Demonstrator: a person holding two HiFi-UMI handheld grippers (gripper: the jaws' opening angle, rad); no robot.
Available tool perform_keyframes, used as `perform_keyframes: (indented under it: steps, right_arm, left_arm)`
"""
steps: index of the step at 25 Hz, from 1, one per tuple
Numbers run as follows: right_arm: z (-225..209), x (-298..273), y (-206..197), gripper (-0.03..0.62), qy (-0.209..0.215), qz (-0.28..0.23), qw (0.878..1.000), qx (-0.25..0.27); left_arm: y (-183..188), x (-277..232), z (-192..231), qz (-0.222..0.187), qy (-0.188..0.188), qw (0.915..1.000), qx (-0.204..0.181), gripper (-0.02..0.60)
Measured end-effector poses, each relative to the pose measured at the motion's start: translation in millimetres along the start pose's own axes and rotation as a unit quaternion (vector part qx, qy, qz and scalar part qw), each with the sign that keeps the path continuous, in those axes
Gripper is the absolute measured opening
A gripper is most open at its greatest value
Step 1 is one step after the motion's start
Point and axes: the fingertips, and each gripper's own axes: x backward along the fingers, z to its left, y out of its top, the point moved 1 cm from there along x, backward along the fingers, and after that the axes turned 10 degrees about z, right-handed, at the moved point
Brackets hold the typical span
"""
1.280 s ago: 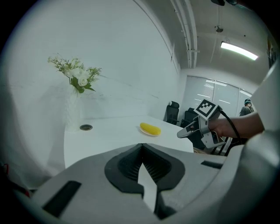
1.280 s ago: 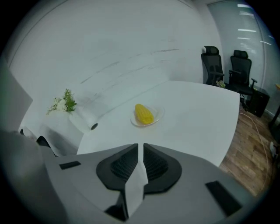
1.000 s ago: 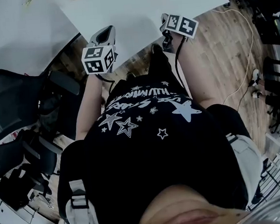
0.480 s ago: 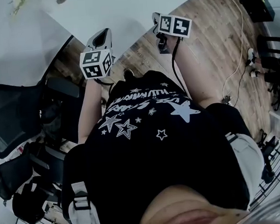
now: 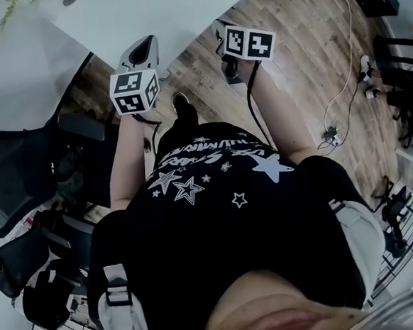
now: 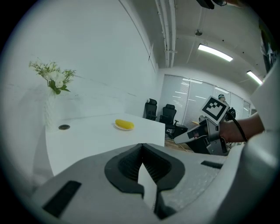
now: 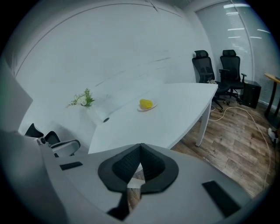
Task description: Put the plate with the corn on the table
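Note:
The plate with the yellow corn (image 6: 124, 125) rests on the white table (image 6: 92, 135), far ahead of both grippers; the right gripper view shows the plate (image 7: 146, 105) mid-table too. It is outside the head view. I hold my left gripper (image 5: 143, 50) (image 6: 141, 151) in front of my body near the table's edge (image 5: 144, 9), jaws together with nothing between them. My right gripper (image 5: 219, 33) (image 7: 140, 151) hangs over the wooden floor (image 5: 304, 53), shut and empty. The left gripper view catches the right gripper (image 6: 205, 131) off to its right.
A vase of white flowers (image 6: 54, 76) and a round grommet (image 6: 64, 127) sit at the table's far side. Black office chairs (image 5: 14, 161) crowd my left. A cable (image 5: 342, 79) trails over the floor. Two more chairs (image 7: 218, 70) stand beyond the table's end.
The head view has swung away from the table, which slid toward the upper left; the corn at the top edge has left that view. Both grippers stay shut in front of me.

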Motion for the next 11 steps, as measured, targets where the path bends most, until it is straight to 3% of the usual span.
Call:
perform_keyframes:
  steps: [11]
  right_arm:
    - [6.4, 84.0, -82.5, 0.006, 0.016, -0.011, 0.999, 0.041]
  left_arm:
    - [-50.1, 64.4, -85.8, 0.006, 0.013, 0.9998, 0.014, 0.006]
